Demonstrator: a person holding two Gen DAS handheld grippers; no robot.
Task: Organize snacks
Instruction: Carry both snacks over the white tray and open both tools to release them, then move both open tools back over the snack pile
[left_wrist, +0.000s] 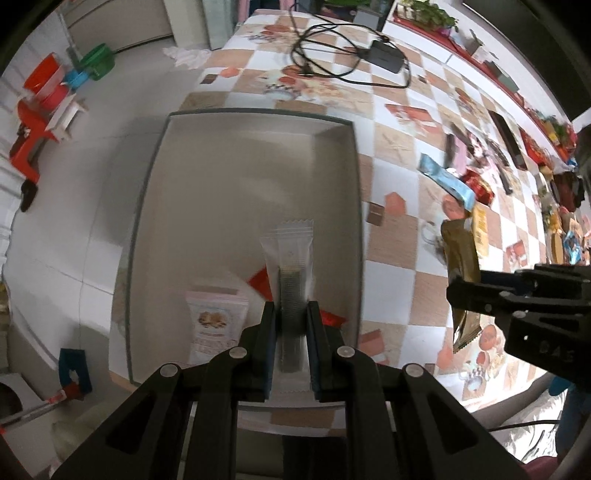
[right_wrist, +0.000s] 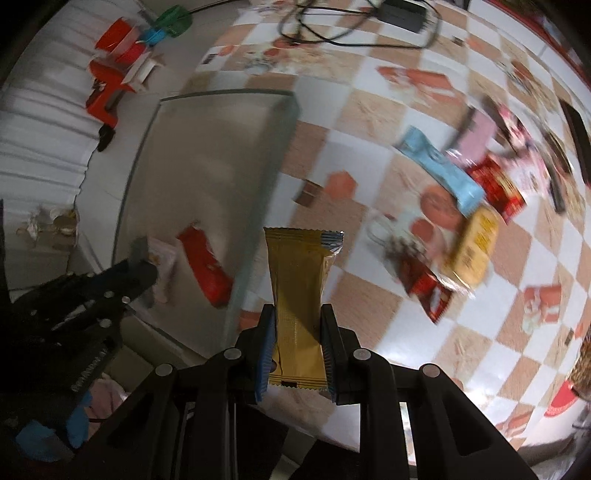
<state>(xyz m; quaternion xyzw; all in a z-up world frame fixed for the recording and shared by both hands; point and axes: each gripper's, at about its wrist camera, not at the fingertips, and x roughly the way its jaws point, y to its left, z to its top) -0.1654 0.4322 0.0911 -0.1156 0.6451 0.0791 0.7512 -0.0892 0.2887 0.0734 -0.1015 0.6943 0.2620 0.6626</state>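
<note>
Left wrist view: left tool (left_wrist: 291, 325) clamped on a clear-wrapped dark bar (left_wrist: 291, 273), hanging over the grey box (left_wrist: 354, 177), above two packets inside. Right tool (right_wrist: 297, 339) clamped on a gold packet (right_wrist: 299, 288), just right of the box rim over the table (right_wrist: 369, 288). Delivery step; next, likely lower and release each inside.

**Soft daylight, fisheye warp, right view smeared**

Even, diffuse light; faint shadows inside the shallow grey rectangular tray (left_wrist: 243, 192). Both views bend hard toward dark vignetted corners. Left view mostly sharp. Right view motion-blurred across the orange-and-white checked tablecloth (right_wrist: 369, 122).
</note>
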